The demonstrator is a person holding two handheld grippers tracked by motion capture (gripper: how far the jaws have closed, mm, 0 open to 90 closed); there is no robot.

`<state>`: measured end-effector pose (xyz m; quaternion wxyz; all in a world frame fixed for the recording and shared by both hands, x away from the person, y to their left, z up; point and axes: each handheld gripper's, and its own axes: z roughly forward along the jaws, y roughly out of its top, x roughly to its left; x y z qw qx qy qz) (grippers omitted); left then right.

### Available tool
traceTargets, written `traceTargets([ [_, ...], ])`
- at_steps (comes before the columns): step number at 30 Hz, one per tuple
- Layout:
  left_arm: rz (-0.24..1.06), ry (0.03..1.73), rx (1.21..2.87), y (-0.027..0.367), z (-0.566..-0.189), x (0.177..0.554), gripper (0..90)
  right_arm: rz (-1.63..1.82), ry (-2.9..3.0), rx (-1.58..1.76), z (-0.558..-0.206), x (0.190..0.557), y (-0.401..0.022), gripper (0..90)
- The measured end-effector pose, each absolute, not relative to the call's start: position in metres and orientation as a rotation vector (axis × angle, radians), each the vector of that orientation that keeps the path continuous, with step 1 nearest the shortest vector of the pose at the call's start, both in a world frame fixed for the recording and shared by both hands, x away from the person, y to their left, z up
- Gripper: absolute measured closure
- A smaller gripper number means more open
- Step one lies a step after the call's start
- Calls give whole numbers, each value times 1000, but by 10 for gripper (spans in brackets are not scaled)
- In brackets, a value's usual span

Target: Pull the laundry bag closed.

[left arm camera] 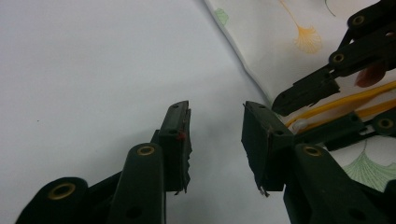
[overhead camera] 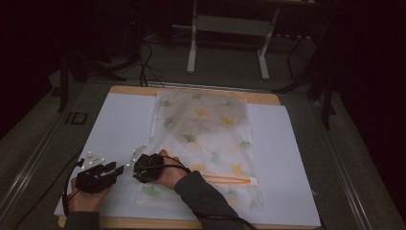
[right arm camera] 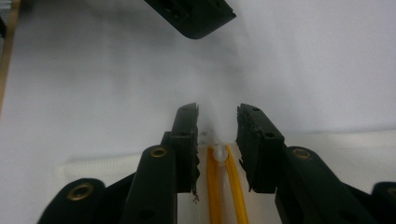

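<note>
A translucent zip bag (overhead camera: 206, 129) printed with green and yellow leaves lies flat on a white sheet (overhead camera: 119, 124). Its orange zip track (overhead camera: 230, 179) runs across the near end. My right gripper (right arm camera: 218, 112) hovers over the track's left end, at the bag's near left edge (overhead camera: 143, 167). It is open, and the small white slider (right arm camera: 219, 154) sits between the jaws, untouched by the pads. My left gripper (left arm camera: 217, 109) rests just to the left, over bare sheet (overhead camera: 115, 168), open and holding nothing. The left gripper view has the slider (left arm camera: 301, 124) between the right gripper's jaws.
The sheet covers a wooden board (overhead camera: 134, 90) on a grey table. White stand legs (overhead camera: 191, 43) and cables lie on the floor beyond the far edge. Bare sheet stretches to the left and right of the bag.
</note>
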<state>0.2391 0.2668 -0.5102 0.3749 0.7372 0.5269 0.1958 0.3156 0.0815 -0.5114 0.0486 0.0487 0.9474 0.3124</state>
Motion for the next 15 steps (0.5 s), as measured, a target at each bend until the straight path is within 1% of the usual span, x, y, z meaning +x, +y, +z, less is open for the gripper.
traceTargets([
  [1,501,1350,1886,267,-510,239,621,952,2888,149,-511,316,82,700],
  [2,503,1350,1886,267,-510,239,621,933,2893,150,-513,317,83,729],
  [3,503,1350,1886,267,-510,239,621,933,2893,150,-513,317,83,729],
  [4,503,1350,1885,267,-510,239,621,936,2887,182,-513,318,84,768],
  [6,506,1347,1882,268,-510,239,621,945,2890,201,-513,319,84,779],
  [9,508,1347,1884,268,-510,239,621,944,2888,207,-513,319,84,771],
  [12,508,1348,1884,268,-510,238,621,949,2898,204,-513,319,84,724],
  [15,506,1351,1879,268,-510,239,621,912,2897,174,-515,317,86,721],
])
